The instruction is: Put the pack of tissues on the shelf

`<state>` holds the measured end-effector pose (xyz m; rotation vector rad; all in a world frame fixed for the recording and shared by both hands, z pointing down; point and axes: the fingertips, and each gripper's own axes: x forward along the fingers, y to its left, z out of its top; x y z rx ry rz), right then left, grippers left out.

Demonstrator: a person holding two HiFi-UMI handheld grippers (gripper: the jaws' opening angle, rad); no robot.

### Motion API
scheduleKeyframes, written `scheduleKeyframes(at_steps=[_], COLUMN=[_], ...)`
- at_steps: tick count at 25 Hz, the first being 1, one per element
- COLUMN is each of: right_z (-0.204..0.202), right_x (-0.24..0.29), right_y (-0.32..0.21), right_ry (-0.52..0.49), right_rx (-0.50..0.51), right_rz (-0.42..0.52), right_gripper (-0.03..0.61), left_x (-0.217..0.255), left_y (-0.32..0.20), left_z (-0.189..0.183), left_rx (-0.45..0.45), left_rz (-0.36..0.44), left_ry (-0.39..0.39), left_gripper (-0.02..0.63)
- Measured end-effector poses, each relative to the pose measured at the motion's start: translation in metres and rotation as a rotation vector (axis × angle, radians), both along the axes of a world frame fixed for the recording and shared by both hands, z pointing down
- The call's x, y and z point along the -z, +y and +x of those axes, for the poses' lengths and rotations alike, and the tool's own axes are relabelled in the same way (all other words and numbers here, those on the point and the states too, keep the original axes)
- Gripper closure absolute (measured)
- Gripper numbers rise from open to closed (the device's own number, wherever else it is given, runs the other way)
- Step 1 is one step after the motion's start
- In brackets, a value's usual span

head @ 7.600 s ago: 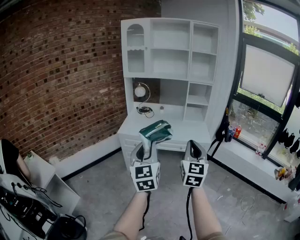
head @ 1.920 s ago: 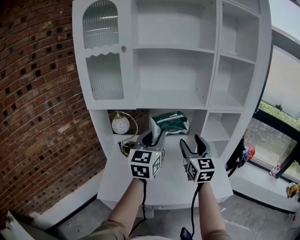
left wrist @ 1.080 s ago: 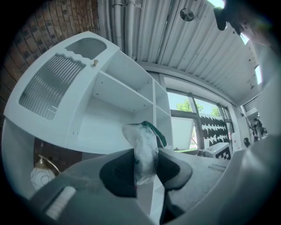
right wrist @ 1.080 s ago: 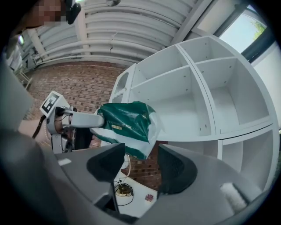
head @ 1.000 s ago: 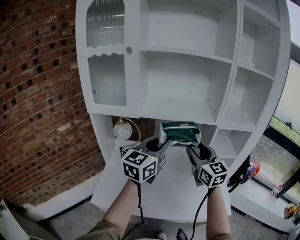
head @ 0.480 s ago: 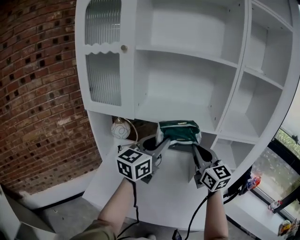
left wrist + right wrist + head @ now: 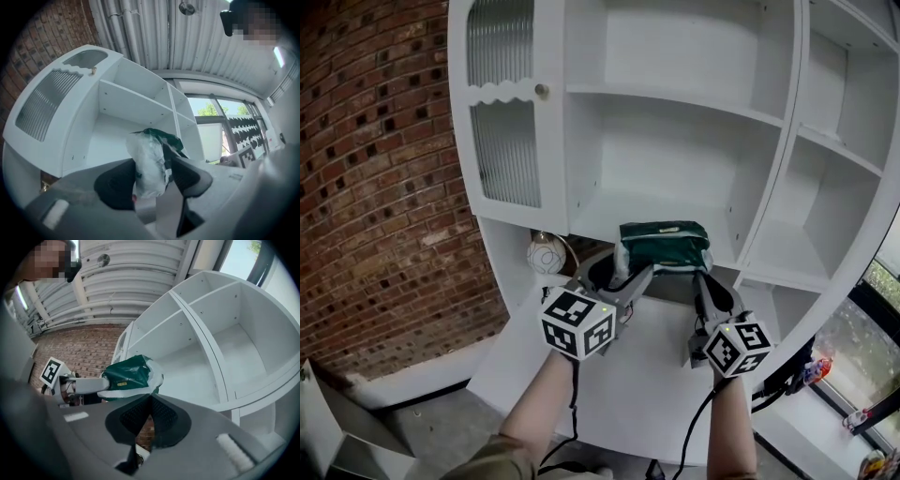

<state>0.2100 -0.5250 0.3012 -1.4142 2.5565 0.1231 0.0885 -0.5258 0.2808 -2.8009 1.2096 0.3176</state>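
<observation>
Pack of tissues (image 7: 664, 246) hung before shelf (image 7: 609, 211), 12 o'clock: left hand-held gripper (image 7: 617, 273) was just opening around it, right hand-held gripper (image 7: 706, 281) apparently pinched its wrapper, push inward pending.

Pack of tissues (image 7: 664, 246), at centre: thin plastic film, glossy, crinkled; dark green, milky white at the ends.
Shelf unit (image 7: 675, 141), 12 o'clock: smooth white paint, satin sheen.
Door pane (image 7: 508, 150), 10 o'clock: ribbed translucent glass; knob (image 7: 543, 91) brass-coloured, shiny.
Brick wall (image 7: 375, 187), 9 o'clock: rough, matt, red-brown.
Ceiling (image 7: 140, 28), left gripper view, 12 o'clock: corrugated sheet, pale grey, dull sheen.
</observation>
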Motion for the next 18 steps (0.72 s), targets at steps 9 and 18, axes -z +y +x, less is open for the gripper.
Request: scheduleKeyframes(at_steps=[9, 18], right_z=[0.009, 0.002], right_x=[0.020, 0.039], right_y=[-0.012, -0.021], right_ry=[-0.225, -0.161], right_rx=[-0.022, -0.116], right_rz=[-0.023, -0.022], right_gripper=[0.577, 0.577], left_x=[0.008, 0.025], left_y=[-0.017, -0.042], left_z=[-0.003, -0.008], left_rx=[0.086, 0.058], left_rz=[0.054, 0.047], left_ry=[-0.016, -0.074], left_gripper=[0.342, 0.424])
